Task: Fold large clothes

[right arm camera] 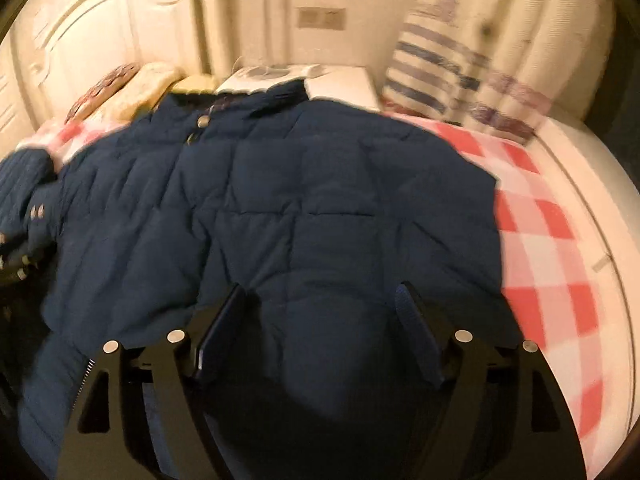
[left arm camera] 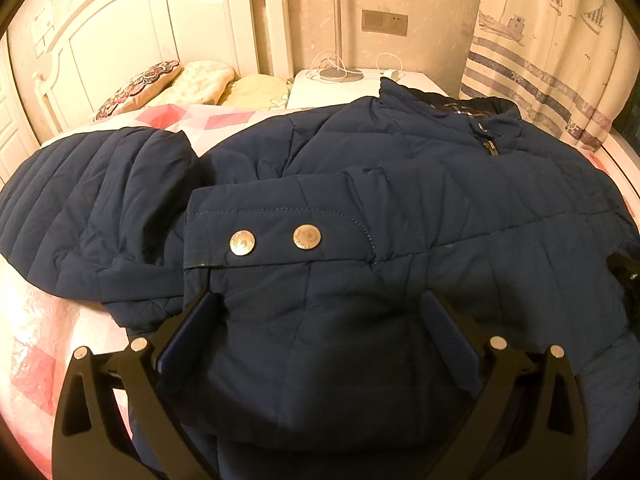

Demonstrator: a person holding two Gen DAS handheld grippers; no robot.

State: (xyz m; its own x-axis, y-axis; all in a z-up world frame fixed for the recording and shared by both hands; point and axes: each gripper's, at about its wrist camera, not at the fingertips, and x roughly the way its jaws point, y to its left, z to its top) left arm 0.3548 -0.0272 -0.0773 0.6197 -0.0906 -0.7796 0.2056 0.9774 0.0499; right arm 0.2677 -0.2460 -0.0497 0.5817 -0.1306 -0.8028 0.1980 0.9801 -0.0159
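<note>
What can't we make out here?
- Jacket hem: left wrist view, cut off by the bottom edge and the left claw.
- Cuff snaps: right wrist view, motion blur.
- Right claw contact with the fabric: shadowed, unclear.
- Bedside table items: too small.

bed (right arm camera: 536,216) w/ pink checked cover: navy jacket (left arm camera: 360,208) spread on it, pillows (left arm camera: 140,84) at headboard.

No lettering is legible; embossing on the jacket's snap buttons (left arm camera: 307,237) is unreadable.
</note>
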